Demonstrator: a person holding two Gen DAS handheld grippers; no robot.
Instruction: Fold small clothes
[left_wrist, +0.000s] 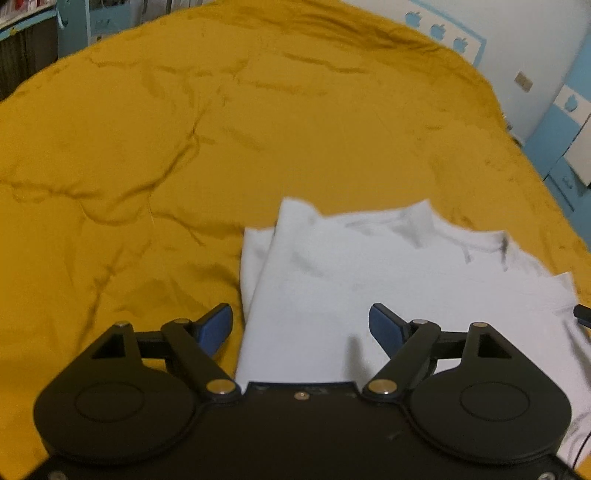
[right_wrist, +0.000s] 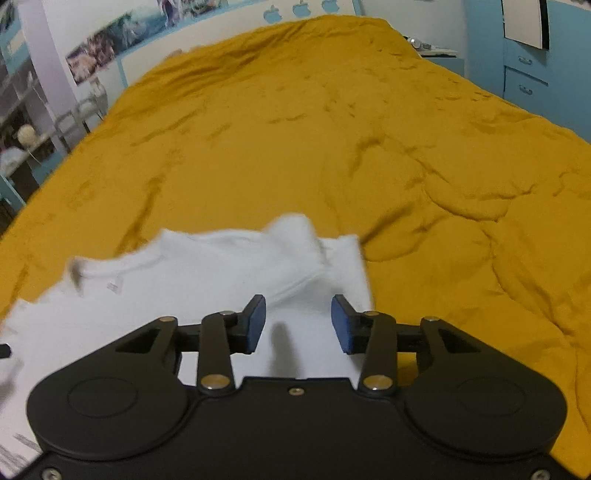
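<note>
Below, white shirt (left_wrist: 369, 288) on mustard bedspread (left_wrist: 147, 147), left claw (left_wrist: 301, 328) apart, right claw (right_wrist: 298, 325) apart, empty.

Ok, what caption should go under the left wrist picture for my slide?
Open left gripper hovers over the edge of a white shirt lying on a yellow blanket.

1. A shirt (left_wrist: 388, 288) lies on a bedspread (left_wrist: 147, 166), partly folded, its side flaps turned in over its body.
2. The left gripper (left_wrist: 301, 325) hangs over the shirt's left edge, one finger above the bedspread, the other above the cloth.
3. The right gripper (right_wrist: 298, 323) hangs over the shirt's right part, near its right edge.
4. Cabinets (right_wrist: 524, 74) stand behind the bed, to the right.
</note>
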